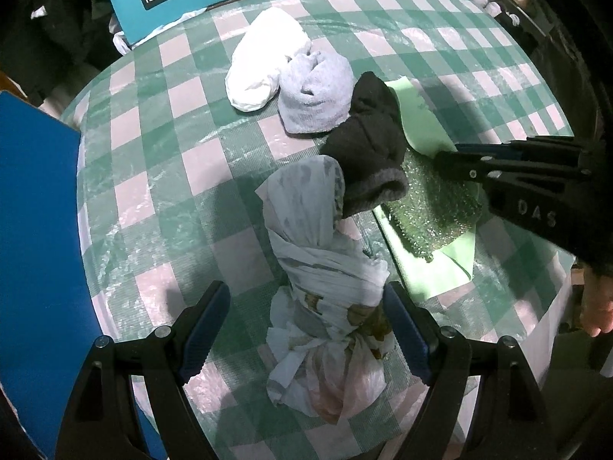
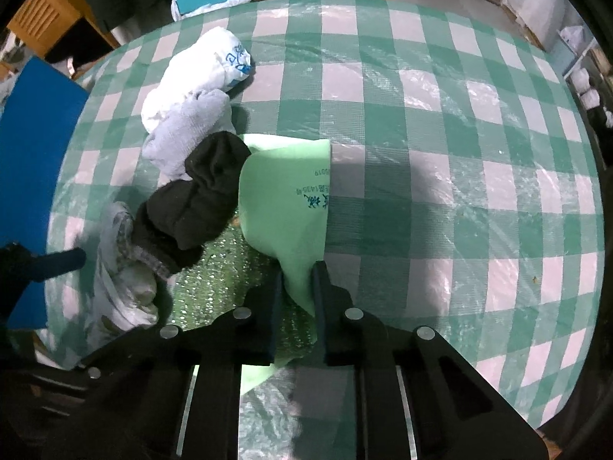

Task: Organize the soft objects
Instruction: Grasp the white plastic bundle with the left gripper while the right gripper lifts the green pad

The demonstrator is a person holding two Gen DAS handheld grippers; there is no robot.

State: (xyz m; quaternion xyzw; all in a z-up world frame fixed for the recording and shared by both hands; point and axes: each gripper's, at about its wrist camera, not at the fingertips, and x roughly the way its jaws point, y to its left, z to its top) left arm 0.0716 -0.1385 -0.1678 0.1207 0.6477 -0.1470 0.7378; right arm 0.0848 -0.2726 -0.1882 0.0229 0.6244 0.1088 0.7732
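Green-and-pale checked tablecloth (image 2: 440, 122) under clear plastic, filling both views. Teal box (image 1: 207, 0) at the top edge of both views, white Chinese writing along it and a dark square logo with white characters; exact characters not legible enough to give. Blue board (image 1: 38, 249) down the left side.

Soft things bunched left of centre in the right wrist view:
- White cloth (image 2: 203, 73), upper left, blue print on its far end, unreadable.
- Grey towel (image 2: 184, 134), touching it just below.
- Black sock (image 2: 203, 199), long axis running lower left to upper right, grey cuff at the lower left end, lying partly over the scrubber.
- Printed scarf (image 1: 325, 268), twisted and knotted, in the left wrist view long axis running from bottom centre up toward the sock.
- Green sparkly scrubber (image 2: 214, 280), on the bag.
- Light green bag (image 2: 283, 199), dark green print upside down near its right edge, digits "1435" and "019" readable, rest unclear.

Right gripper (image 2: 297, 272) nearly closed, pinching a fold of the bag. Left gripper (image 1: 306, 306) wide apart, fingers either side of the scarf's knotted end, pads not pressing it. Bare hand (image 1: 597, 306) at the right edge of the left wrist view.
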